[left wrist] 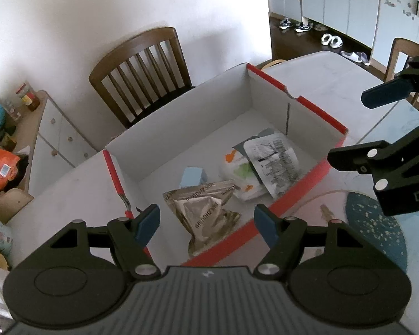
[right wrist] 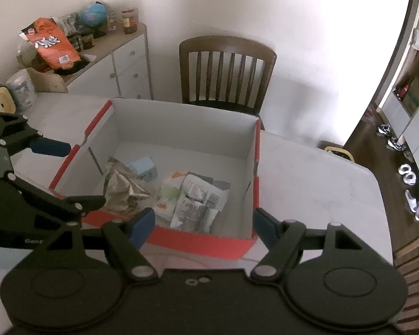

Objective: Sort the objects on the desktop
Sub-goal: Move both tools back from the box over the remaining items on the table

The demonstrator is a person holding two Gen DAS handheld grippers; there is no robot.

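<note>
I am hovering both the left gripper (left wrist: 206, 223) and right gripper (right wrist: 204, 224), fingers wide and empty, over the filled box (left wrist: 290, 198); next I am seeking leftovers on the surface (left wrist: 321, 83)

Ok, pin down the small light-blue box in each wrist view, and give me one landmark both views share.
Left wrist: the light-blue box sits on the carton floor just left of picture centre, behind the crumpled foil pouch.
Right wrist: the same box lies left of centre, behind and to the right of the pouch.
Shared landmark: the brown slatted wooden chair behind the red-edged carton.
</note>
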